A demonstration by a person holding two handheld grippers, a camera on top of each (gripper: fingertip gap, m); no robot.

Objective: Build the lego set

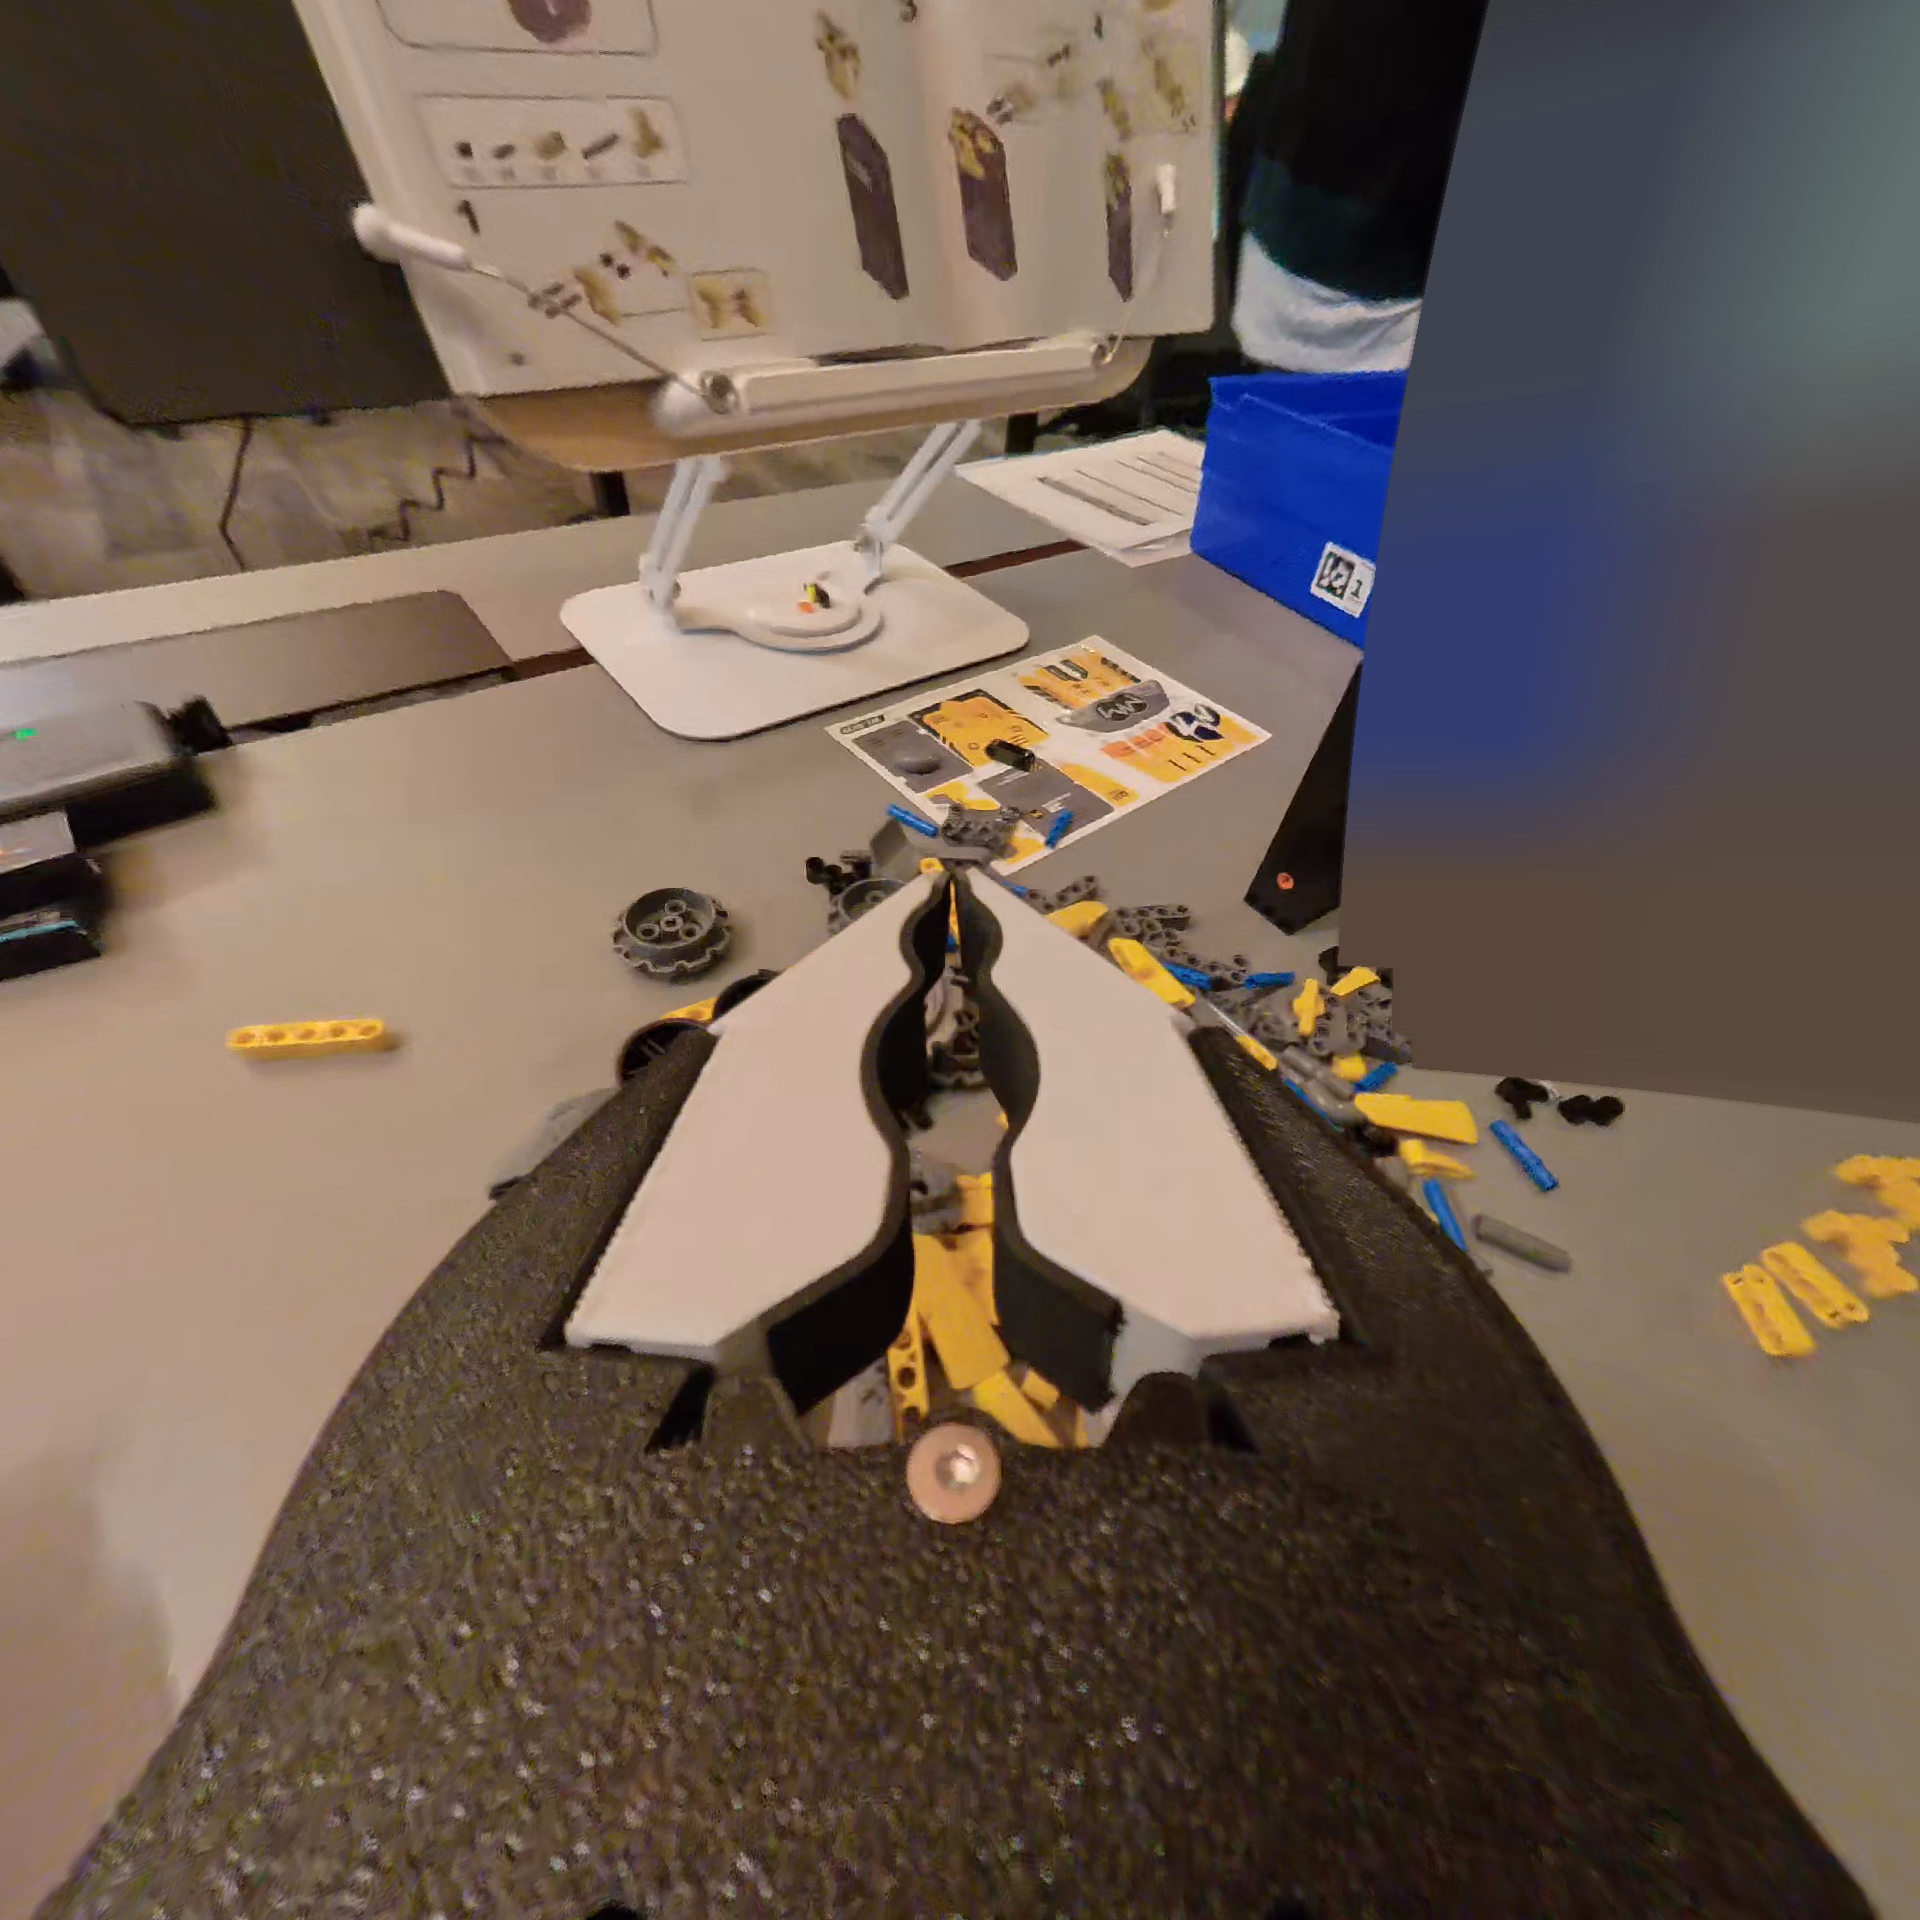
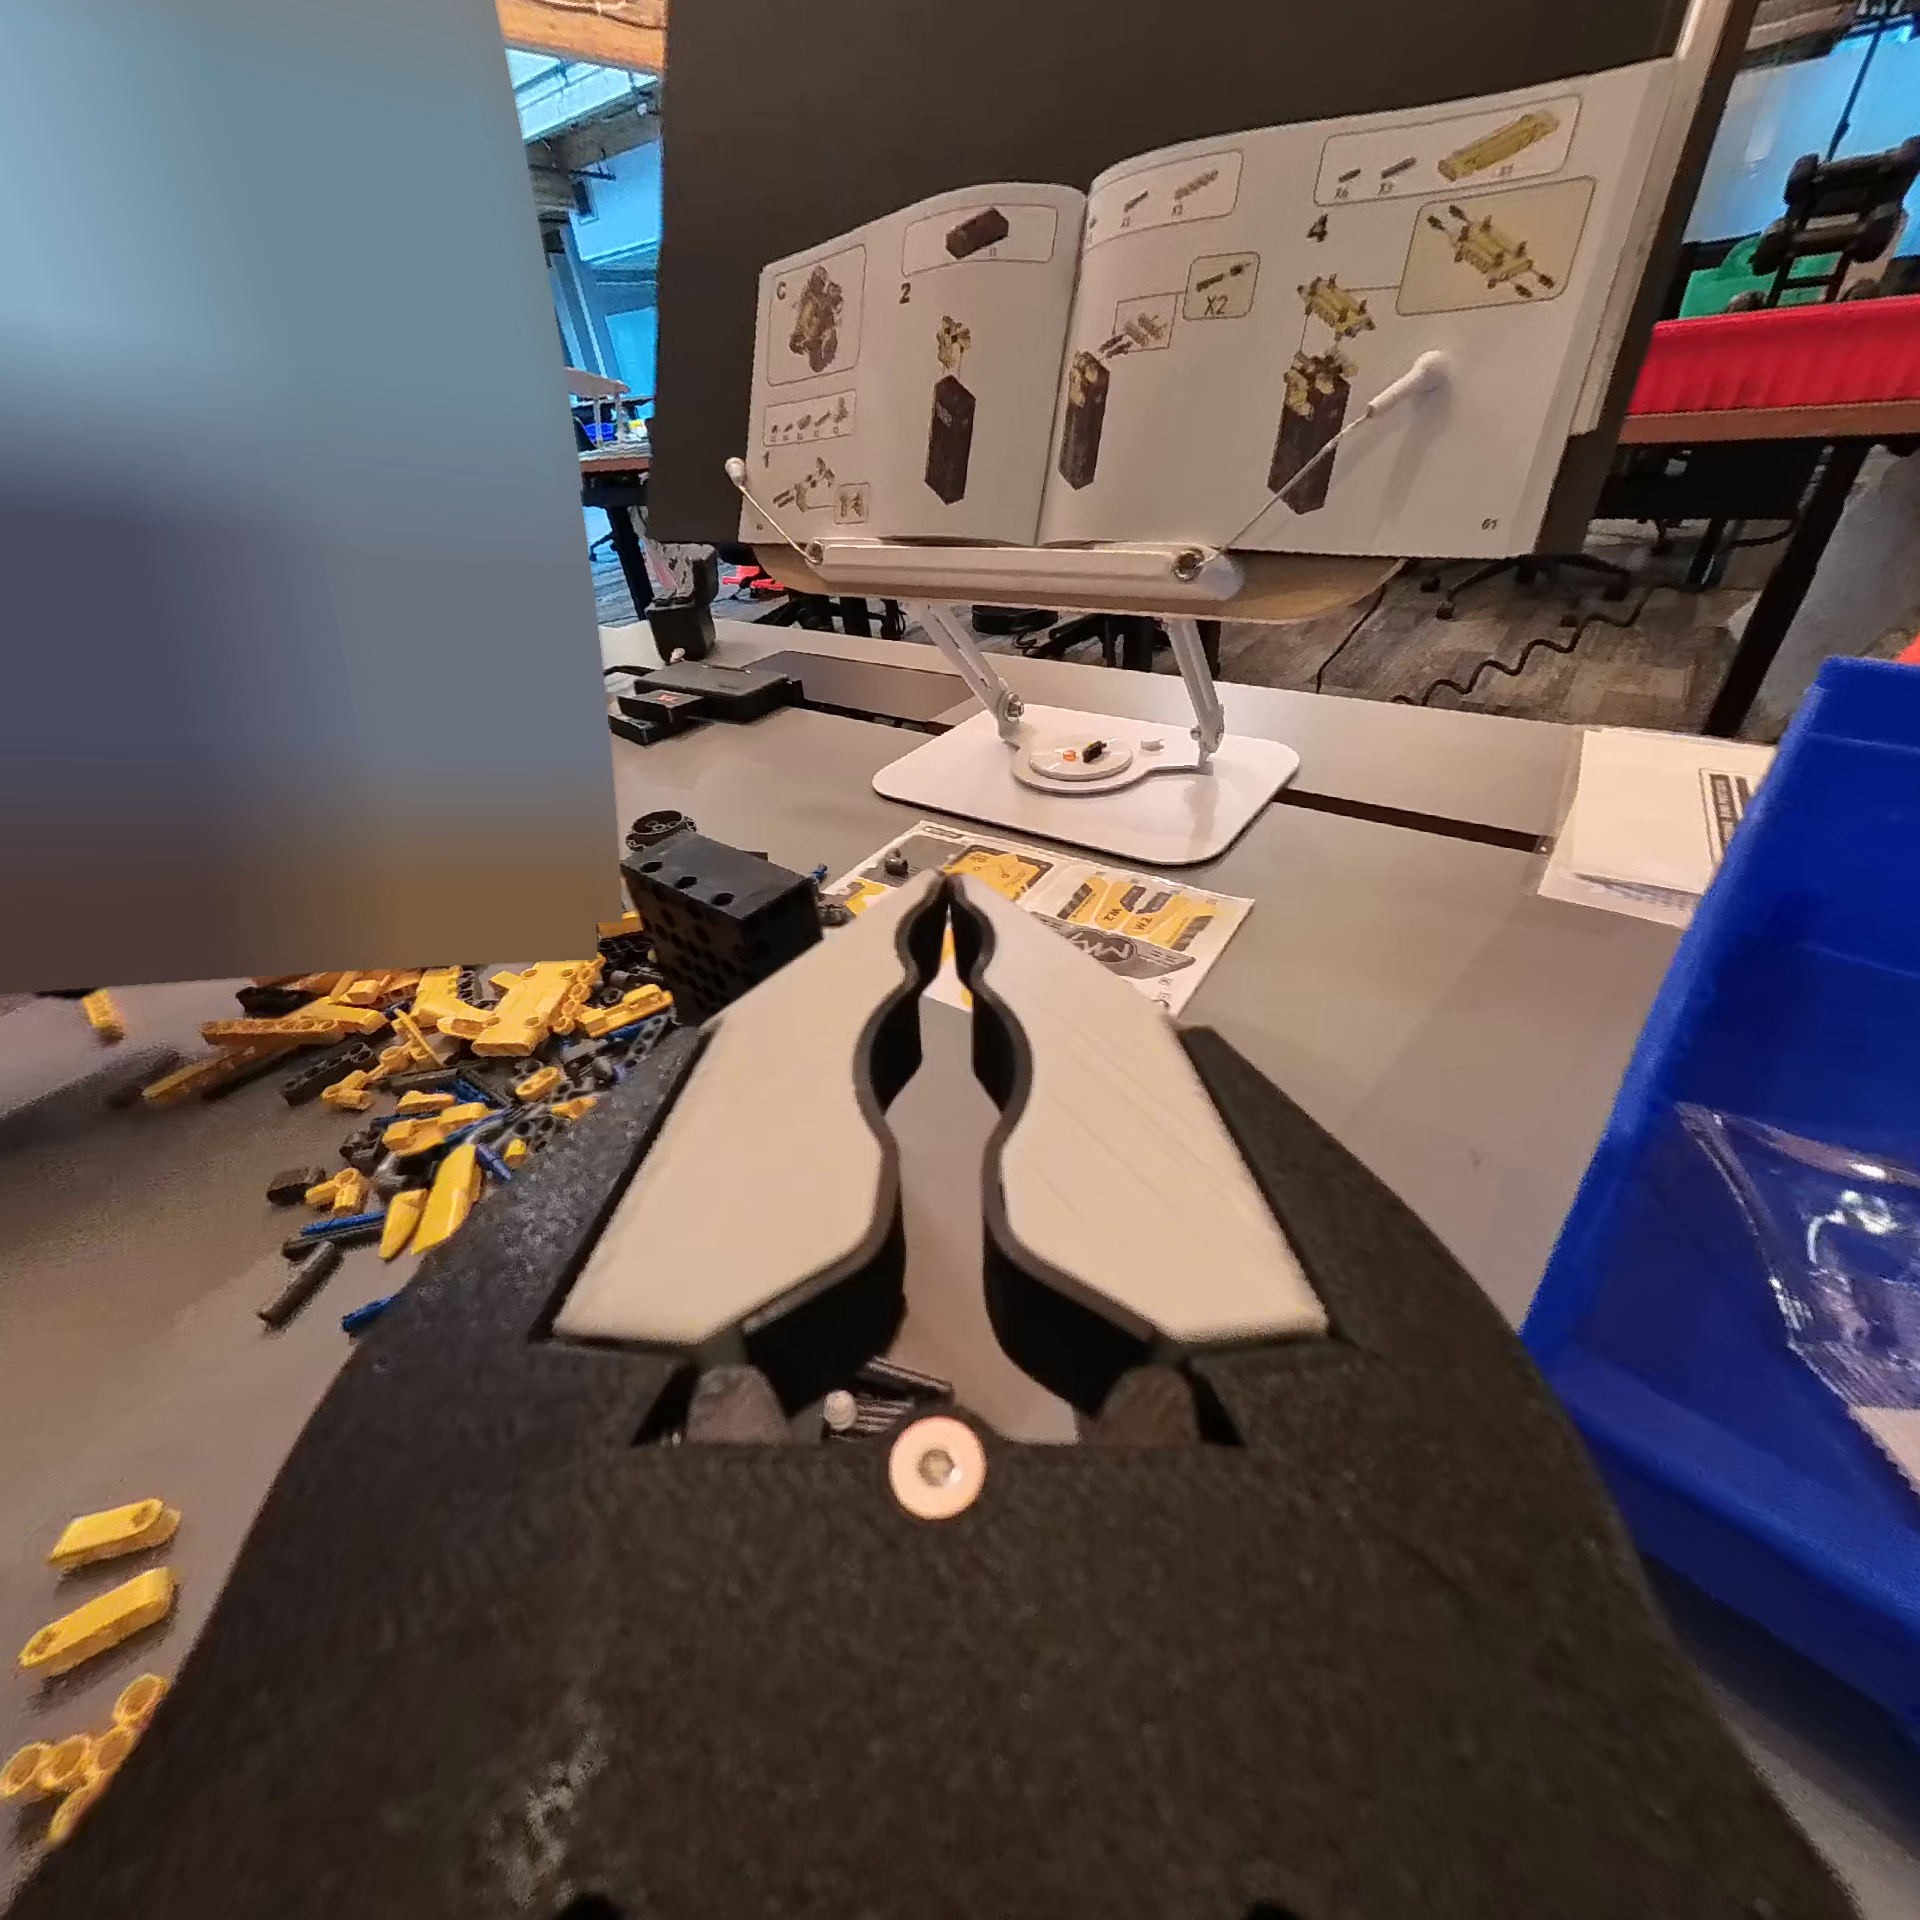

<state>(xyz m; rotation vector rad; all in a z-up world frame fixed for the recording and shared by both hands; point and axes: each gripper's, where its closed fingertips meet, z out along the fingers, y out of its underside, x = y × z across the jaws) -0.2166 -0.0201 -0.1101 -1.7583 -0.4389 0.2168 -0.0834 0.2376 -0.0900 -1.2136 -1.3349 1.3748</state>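
My left gripper (image 1: 951, 883) is shut, its tips touching, and it hovers over a pile of yellow, blue and grey building pieces (image 1: 1226, 997). A small dark grey piece (image 1: 977, 829) lies just past the tips; I cannot tell whether they touch it. More yellow pieces (image 1: 966, 1320) lie under the fingers. My right gripper (image 2: 945, 883) is shut with nothing in it, above the grey table, its tips near a sticker sheet (image 2: 1132, 920). A black block with holes (image 2: 727, 925) stands just left of its tips, beside a heap of yellow and black pieces (image 2: 447, 1049).
An open instruction booklet (image 2: 1143, 343) rests on a white stand (image 2: 1091, 795) at the back. A blue bin (image 2: 1766, 1195) stands close on the right. A grey wheel hub (image 1: 670, 932) and a yellow beam (image 1: 309, 1036) lie to the left. Black devices (image 1: 73, 790) sit at the far left. Across from one pair of fingers to the other is roughly 30 centimetres. From my left tips it is roughly 15 centimetres to the grey wheel hub (image 1: 670, 932); from my right, 35 centimetres.
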